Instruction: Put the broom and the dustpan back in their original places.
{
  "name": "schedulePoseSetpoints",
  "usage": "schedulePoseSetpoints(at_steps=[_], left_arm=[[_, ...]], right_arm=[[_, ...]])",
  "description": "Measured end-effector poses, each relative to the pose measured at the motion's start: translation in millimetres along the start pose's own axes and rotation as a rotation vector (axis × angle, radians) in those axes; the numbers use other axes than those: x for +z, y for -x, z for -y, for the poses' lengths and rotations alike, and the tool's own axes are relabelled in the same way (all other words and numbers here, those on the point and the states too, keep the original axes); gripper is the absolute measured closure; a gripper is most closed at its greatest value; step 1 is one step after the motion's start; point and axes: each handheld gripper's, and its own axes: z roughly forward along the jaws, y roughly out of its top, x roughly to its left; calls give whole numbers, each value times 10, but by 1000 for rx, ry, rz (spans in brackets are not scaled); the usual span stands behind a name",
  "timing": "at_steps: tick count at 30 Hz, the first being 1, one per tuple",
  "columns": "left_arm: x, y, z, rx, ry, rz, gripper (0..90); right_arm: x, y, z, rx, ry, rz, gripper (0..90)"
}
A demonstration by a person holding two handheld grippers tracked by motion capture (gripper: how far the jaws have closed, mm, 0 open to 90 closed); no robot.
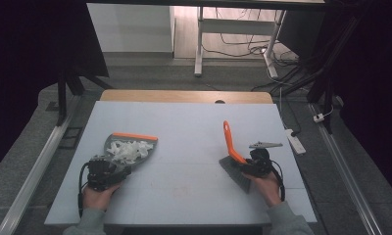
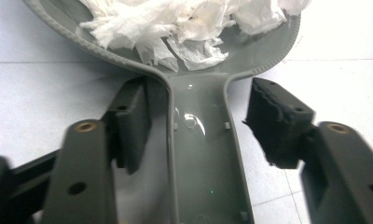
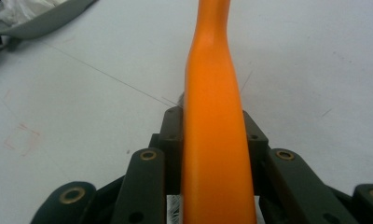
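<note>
A grey dustpan (image 1: 130,147) with an orange front lip lies on the left of the table, holding crumpled white paper (image 1: 128,150). Its grey handle (image 2: 201,154) runs between the jaws of my left gripper (image 1: 105,169), which stand open, with the right pad (image 2: 273,121) clear of the handle. Scraps of paper (image 2: 175,23) fill the pan ahead of the left gripper (image 2: 198,112). On the right, my right gripper (image 1: 255,164) is shut on the orange handle (image 3: 212,116) of a brush (image 1: 232,147), whose grey bristles (image 1: 235,174) rest on the table.
The pale blue tabletop (image 1: 184,127) has a wooden strip along its far edge (image 1: 184,96). On the floor to the right lie a white power strip (image 1: 295,142) and cables. A white desk frame (image 1: 200,44) stands beyond the table.
</note>
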Motion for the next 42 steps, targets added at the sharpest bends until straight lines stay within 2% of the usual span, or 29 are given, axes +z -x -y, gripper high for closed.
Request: schedulePoseSetpoints(at_steps=[5, 7, 12, 15, 20, 24, 29, 35, 37, 40, 42], left_arm=[[-43, 6, 8, 8, 17, -14, 307], [-56, 6, 10, 15, 19, -18, 297], [-106, 17, 0, 41, 33, -11, 285], [-161, 8, -19, 59, 50, -15, 279], [-216, -36, -19, 58, 53, -18, 276], [-237, -49, -18, 62, 54, -16, 274], [-245, -28, -21, 76, 55, -13, 273], [-268, -23, -27, 81, 60, -6, 272], [-273, -22, -28, 82, 62, -7, 272], [-272, -17, -27, 86, 61, -2, 273], [-275, -9, -28, 88, 63, 0, 273]], right_arm=[[10, 24, 2, -19, -11, 21, 653], [11, 33, 1, -30, -16, 44, 628], [24, 76, -2, -32, -28, 66, 572], [38, 122, -7, -23, -41, 70, 531], [62, 193, -7, 4, -61, 73, 489], [78, 198, -14, 7, -80, 103, 445], [90, 181, -28, 2, -90, 135, 423], [81, 181, -40, 9, -101, 151, 410], [64, 164, -50, -14, -91, 200, 407], [28, 172, -67, -11, -80, 192, 424], [9, 162, -68, -24, -67, 206, 424]])
